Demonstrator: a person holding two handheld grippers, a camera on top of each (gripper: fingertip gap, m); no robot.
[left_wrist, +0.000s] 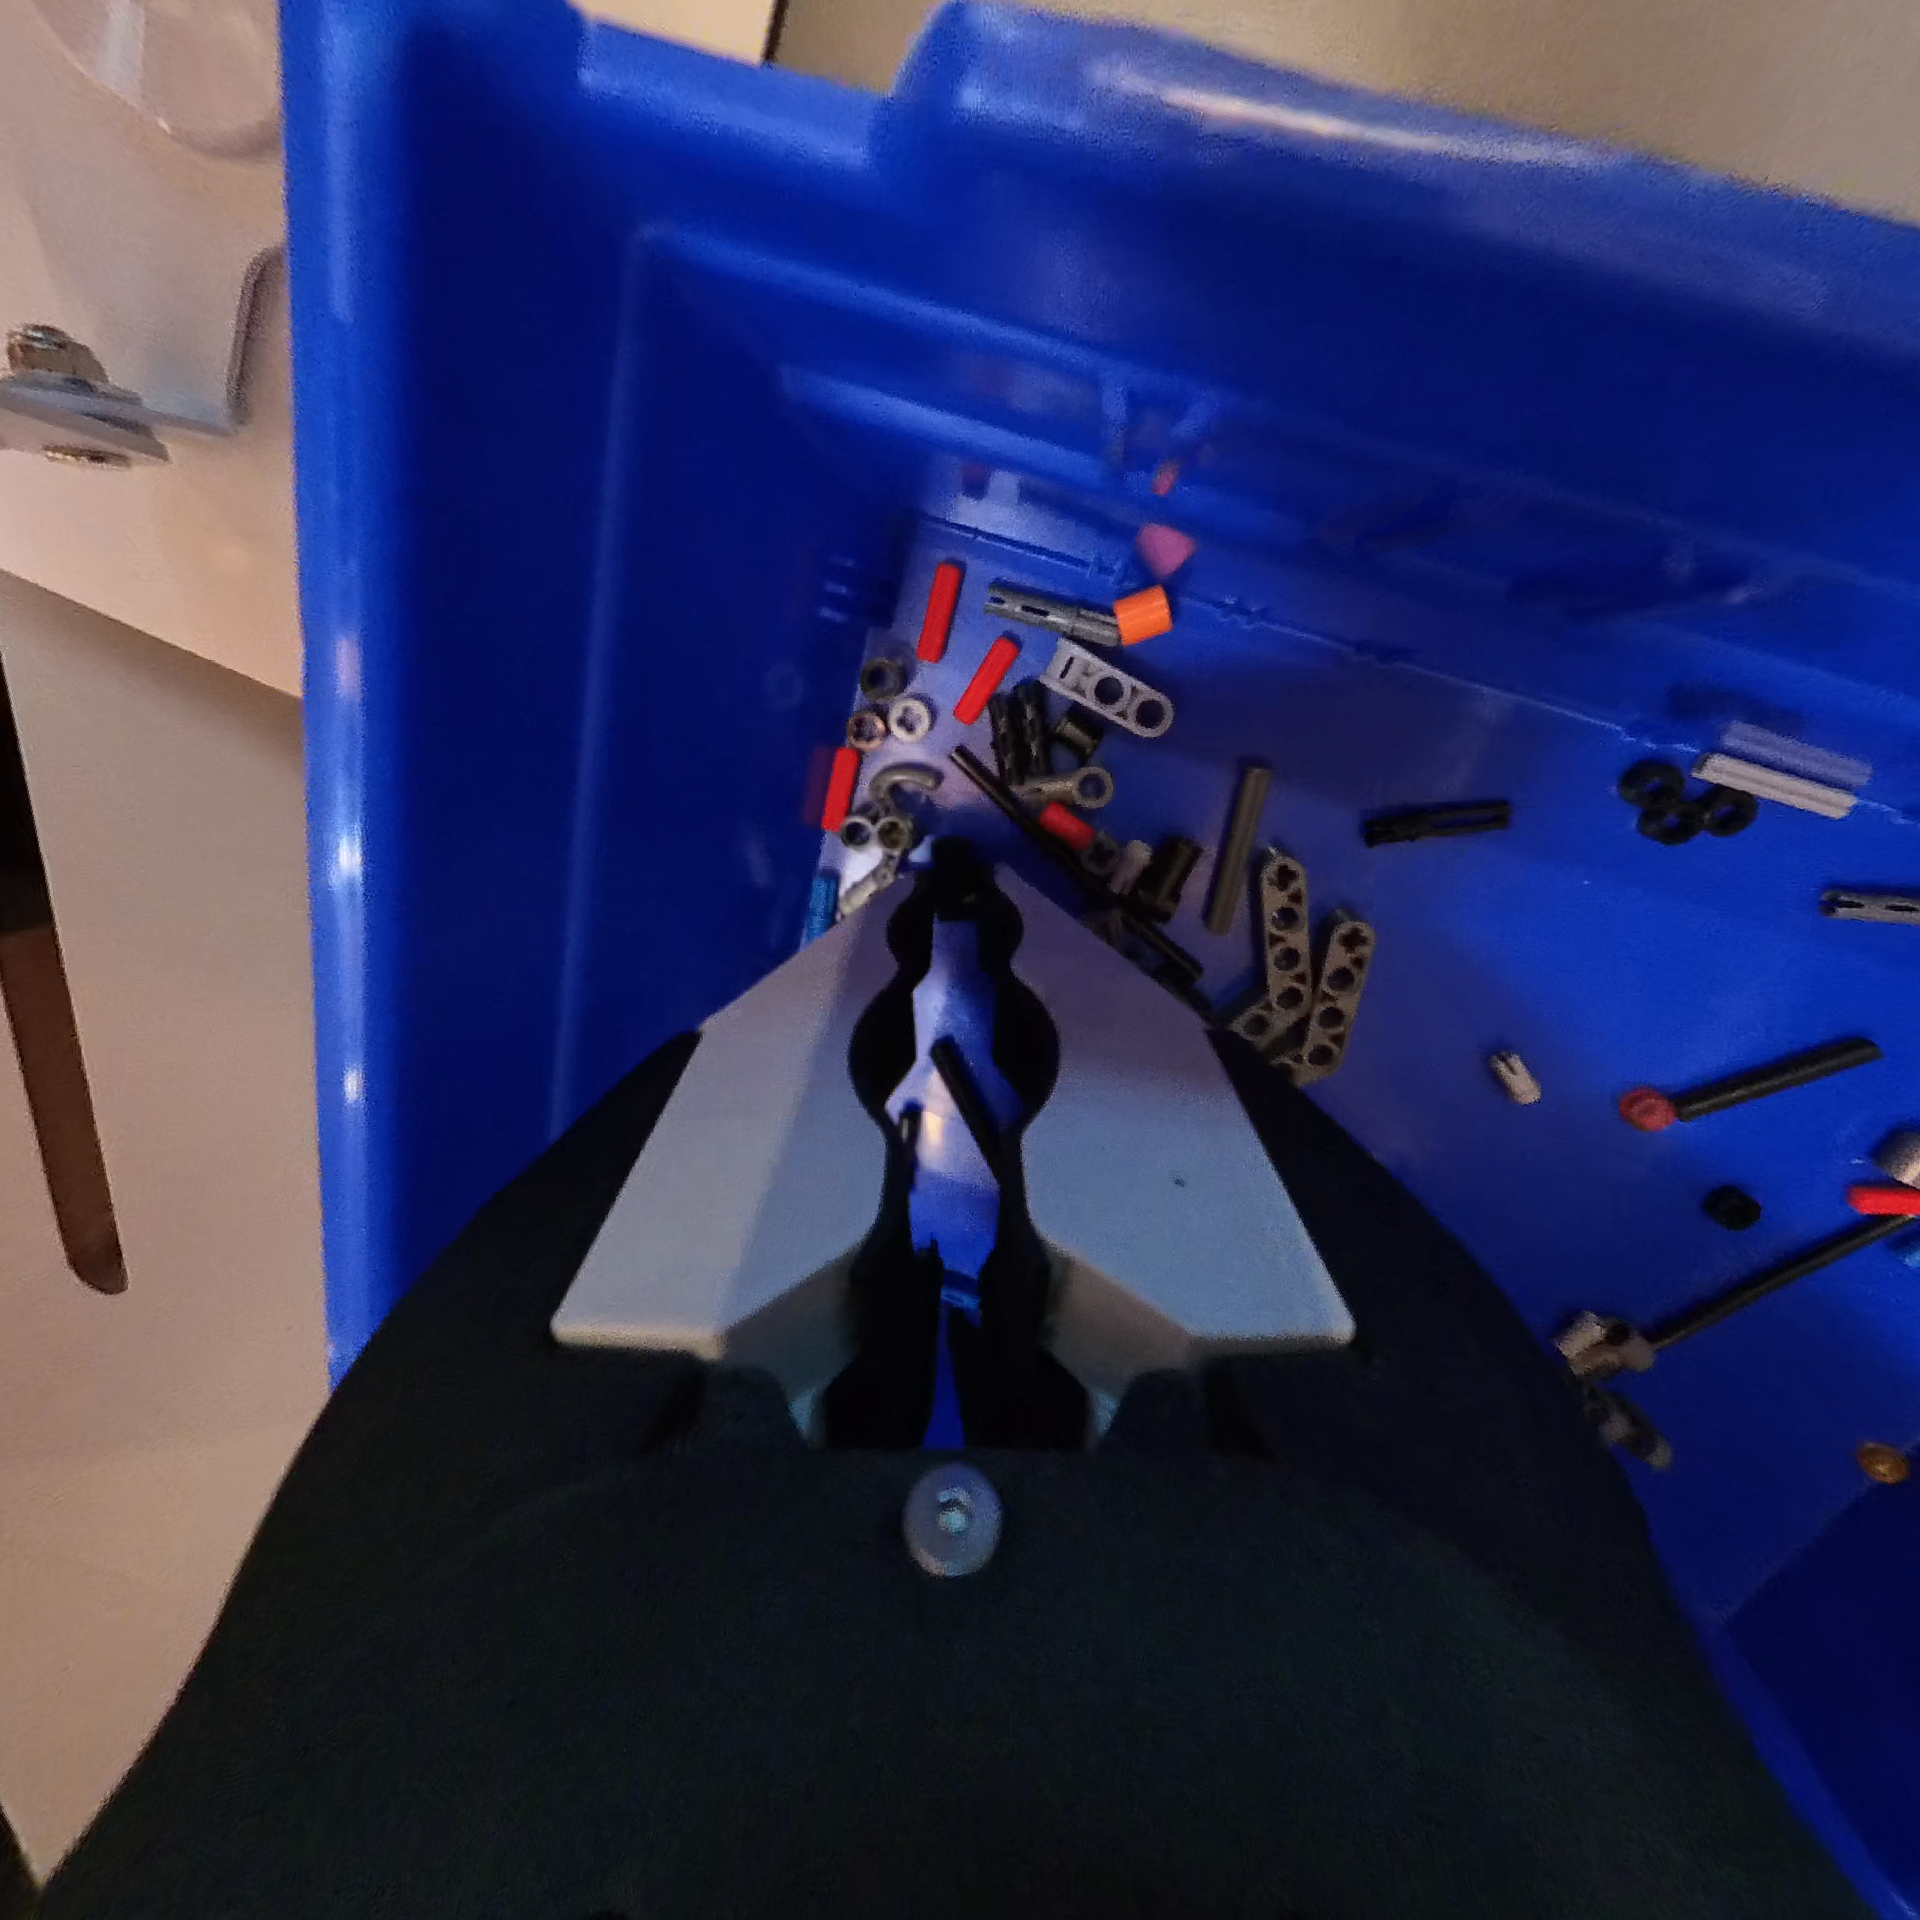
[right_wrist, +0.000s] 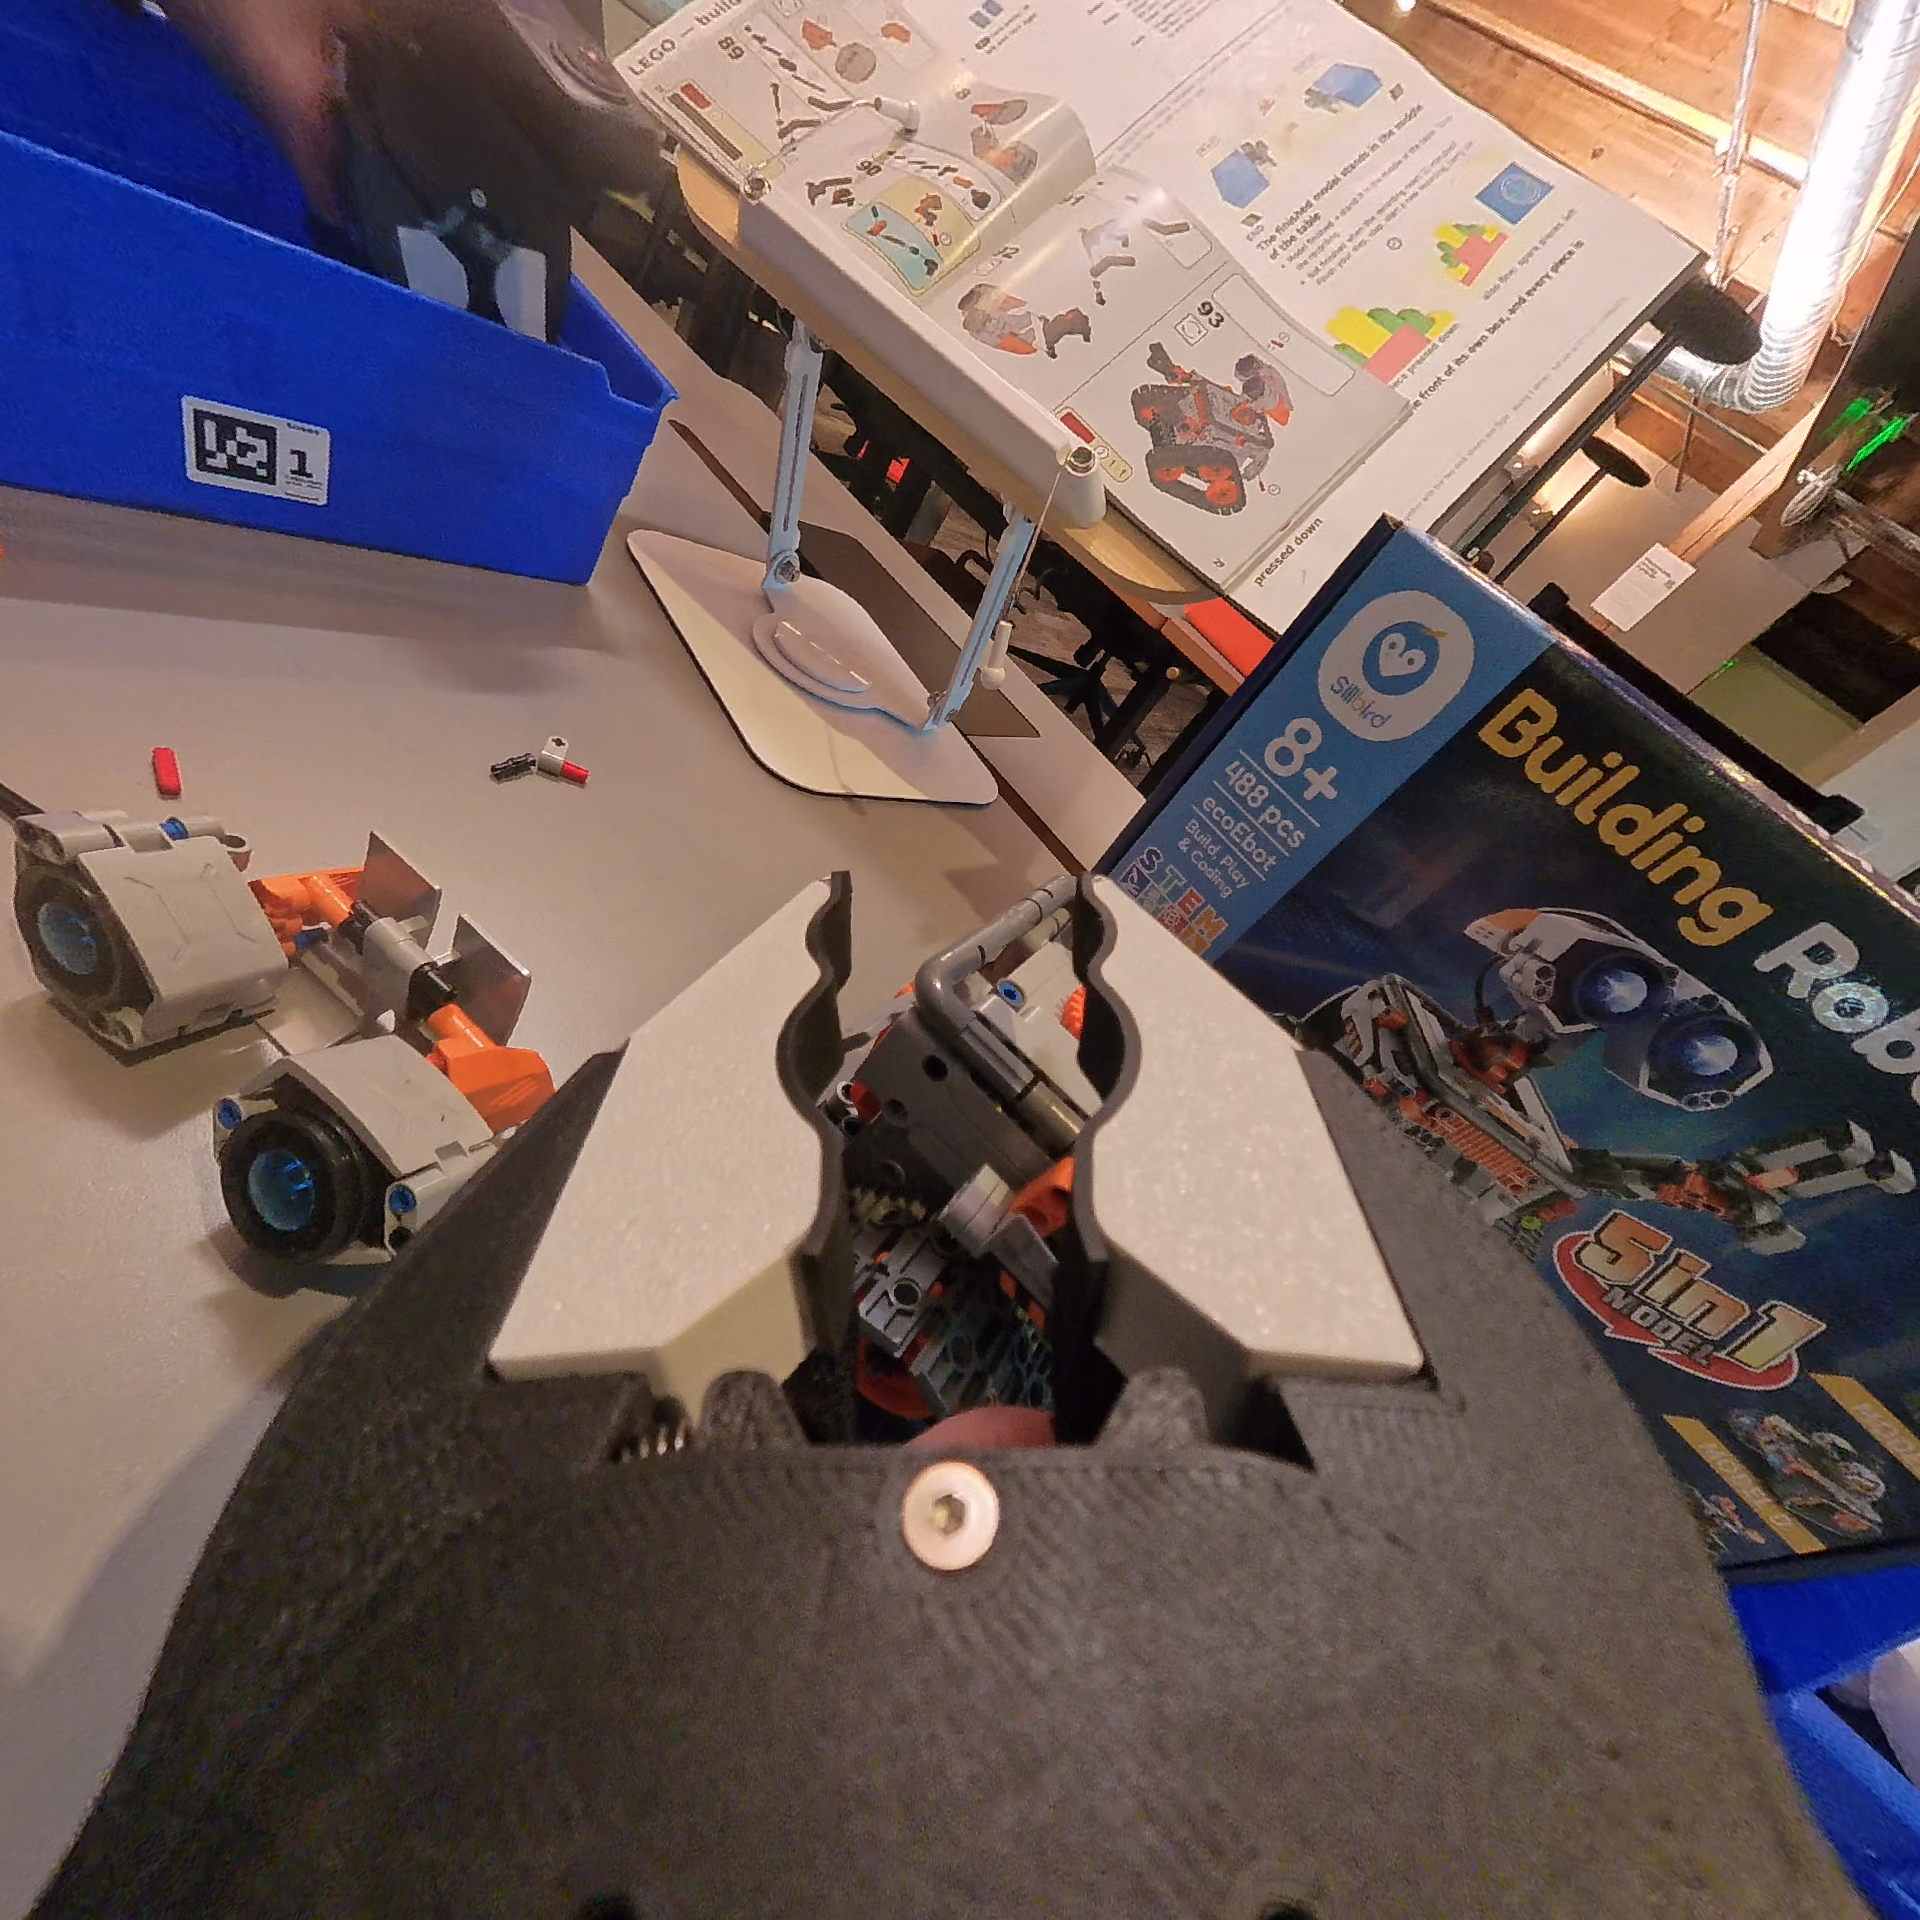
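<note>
**Small black peg pinched in the bin; grey-and-orange brick assembly held over the surface**

Small black plastic peg (left_wrist: 954, 871) sits at the very tips of the left claw (left_wrist: 954, 883), whose grey fingers (left_wrist: 769, 1132) are drawn nearly together, seemingly pinching it, though blur makes the contact hard to confirm. The claw reaches deep into the corner of a large blue plastic bin (left_wrist: 468, 623), where loose building pieces have gathered: short red pins (left_wrist: 940, 611), small grey rings (left_wrist: 883, 717), an orange bush (left_wrist: 1143, 613) and perforated dark grey beams (left_wrist: 1299, 987) just to the right. Pieces pile in that corner probably because the bin is tilted or was shaken that way. A thin black axle (left_wrist: 961, 1091) lies on the bin floor between the fingers, behind the tips.

From the right wrist, the right claw (right_wrist: 961, 894) is clamped on a grey-and-orange brick assembly (right_wrist: 977, 1091), which fills the gap between its fingers and juts past the tips; gripping it by the middle likely keeps it steady above the grey surface (right_wrist: 416, 675). To the left lie two grey wheel modules with blue hubs (right_wrist: 260, 1091), well apart from the claw. A blue printed cardboard box (right_wrist: 1558, 987) stands just right. Ahead, an open instruction booklet (right_wrist: 1039, 260) rests on a white stand (right_wrist: 831, 675), tilted for reading. The blue bin's wall carries a square-patterned sticker (right_wrist: 255, 449).
</note>
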